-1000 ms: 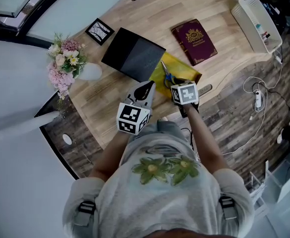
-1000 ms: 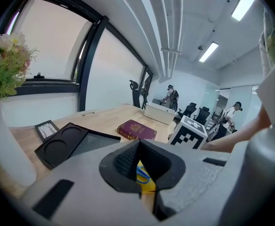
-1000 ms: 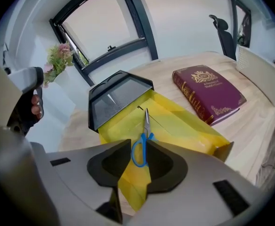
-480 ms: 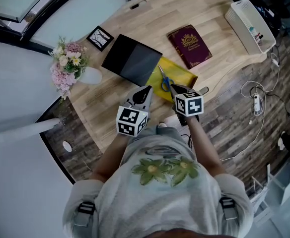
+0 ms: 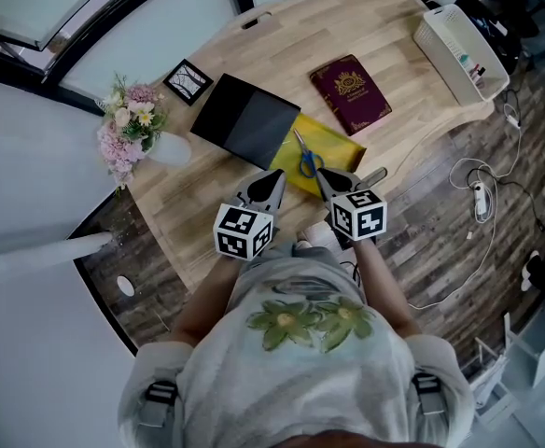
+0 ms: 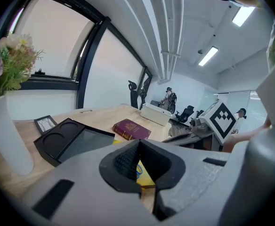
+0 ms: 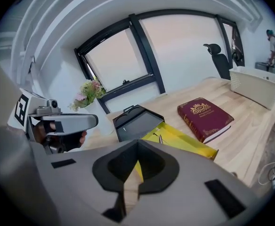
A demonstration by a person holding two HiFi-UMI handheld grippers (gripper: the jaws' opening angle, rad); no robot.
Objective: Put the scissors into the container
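Blue-handled scissors lie on a yellow folder, blades pointing away from me toward the black container. That container is a shallow black tray on the wooden table, just beyond the folder. My right gripper hovers over the folder's near edge, just short of the handles, shut with nothing between its jaws. In the right gripper view only a blade tip shows above the closed jaws. My left gripper is shut and empty beside the folder's left corner. Through its jaws a bit of blue handle shows.
A maroon book lies right of the container and a white basket stands at the far right corner. A flower vase and a small picture frame sit at the left. The table edge runs just under my grippers.
My right gripper has lifted and drawn back from the scissors' handles toward me. The scissors still lie in the same place on the folder. The left gripper has hardly moved.
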